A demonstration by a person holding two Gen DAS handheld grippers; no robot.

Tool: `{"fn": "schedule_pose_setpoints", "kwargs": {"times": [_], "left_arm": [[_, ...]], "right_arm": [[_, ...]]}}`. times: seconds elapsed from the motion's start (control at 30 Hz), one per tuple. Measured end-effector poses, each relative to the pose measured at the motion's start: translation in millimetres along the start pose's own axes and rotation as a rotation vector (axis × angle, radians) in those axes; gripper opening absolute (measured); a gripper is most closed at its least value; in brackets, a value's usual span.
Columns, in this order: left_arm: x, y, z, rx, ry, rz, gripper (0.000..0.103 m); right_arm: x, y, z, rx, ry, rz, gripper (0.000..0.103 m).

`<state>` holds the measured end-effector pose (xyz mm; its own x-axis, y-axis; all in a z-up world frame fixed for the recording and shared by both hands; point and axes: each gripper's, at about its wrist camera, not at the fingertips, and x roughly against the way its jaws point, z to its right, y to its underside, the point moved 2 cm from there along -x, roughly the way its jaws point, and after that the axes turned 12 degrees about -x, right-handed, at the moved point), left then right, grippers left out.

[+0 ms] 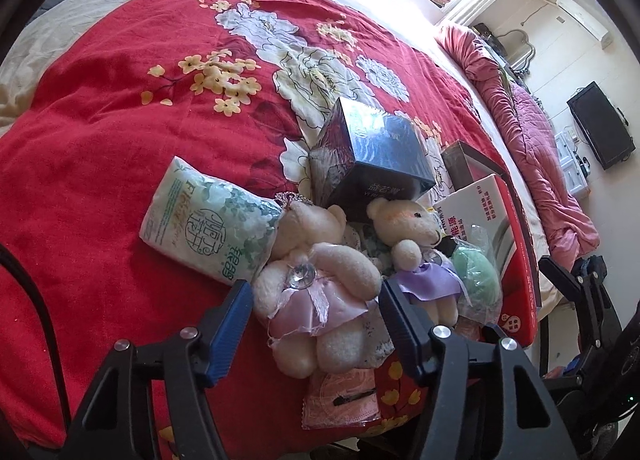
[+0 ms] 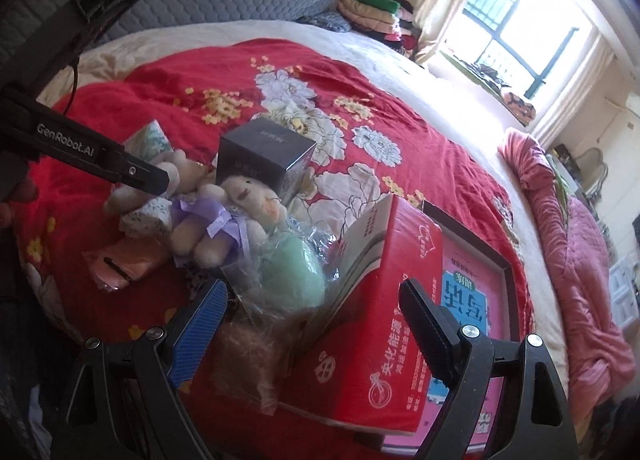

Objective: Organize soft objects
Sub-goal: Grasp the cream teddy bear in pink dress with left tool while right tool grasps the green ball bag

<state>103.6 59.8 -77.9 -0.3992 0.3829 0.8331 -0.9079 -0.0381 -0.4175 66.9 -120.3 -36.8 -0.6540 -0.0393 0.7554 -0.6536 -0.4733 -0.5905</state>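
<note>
Straddling the pink-skirted bear [image 1: 316,292], the half-open left gripper [image 1: 316,324] should squeeze its soft belly; right gripper [image 2: 312,324] gapes empty over the bagged sponge [image 2: 292,272].

The black arm of the left gripper [image 2: 96,158] carries white lettering, "GenRobot.AI". The red cardboard box [image 2: 376,324] bears white Chinese print reading "央化能源", seen upside down. The green-and-white plastic tissue pack [image 1: 204,220] shows "Flower" in green script beside large Chinese characters. The dark blue glossy box [image 1: 380,156] has small pale print, too blurred to read.
</note>
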Motion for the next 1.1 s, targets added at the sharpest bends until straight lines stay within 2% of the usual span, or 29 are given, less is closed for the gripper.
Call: {"fn": "schedule_pose_setpoints", "kwargs": {"times": [0.1, 0.2, 0.37, 0.4, 0.43, 0.47, 0.53, 0.77, 0.8, 0.9, 1.1], "left_arm": [[-2.7, 1.0, -3.0, 0.005, 0.012, -0.007, 0.064], [-5.5, 0.7, -6.8, 0.02, 0.035, -0.01, 0.064], [-11.9, -0.3, -10.4, 0.029, 0.048, -0.035, 0.063], [-12.8, -0.1, -10.2, 0.028, 0.048, -0.038, 0.062], [-13.6, -0.1, -10.3, 0.027, 0.048, -0.04, 0.061], [-14.5, 0.3, -10.8, 0.028, 0.052, -0.043, 0.06], [-15.6, 0.8, -13.1, 0.043, 0.079, -0.041, 0.052], [-7.2, 2.5, -24.5, 0.087, 0.135, 0.005, 0.033], [-3.5, 2.1, -24.2, 0.086, 0.143, 0.019, 0.022], [6.2, 0.5, -19.0, 0.07, 0.155, 0.046, 0.021], [8.7, -0.1, -7.5, 0.019, 0.102, 0.055, 0.018]], "right_arm": [[-16.5, -4.6, -3.0, 0.084, 0.038, -0.04, 0.087], [-29.9, -7.4, -2.1, 0.12, 0.018, -0.087, 0.073], [-39.4, -12.9, -7.3, 0.187, 0.028, -0.09, 0.067], [-41.9, -13.8, -7.9, 0.194, 0.028, -0.095, 0.061], [-45.0, -14.3, -8.3, 0.192, 0.018, -0.11, 0.048], [-47.5, -14.4, -8.3, 0.181, 0.01, -0.122, 0.045], [-46.3, -13.8, -8.0, 0.17, 0.012, -0.105, 0.042], [-29.1, -8.6, 14.2, -0.029, -0.1, -0.072, 0.039], [-25.4, -8.3, 18.3, -0.065, -0.124, -0.063, 0.039], [-10.2, -7.0, 27.6, -0.158, -0.186, -0.019, 0.039], [6.4, -2.3, 38.8, -0.272, -0.251, 0.013, 0.039]]}}
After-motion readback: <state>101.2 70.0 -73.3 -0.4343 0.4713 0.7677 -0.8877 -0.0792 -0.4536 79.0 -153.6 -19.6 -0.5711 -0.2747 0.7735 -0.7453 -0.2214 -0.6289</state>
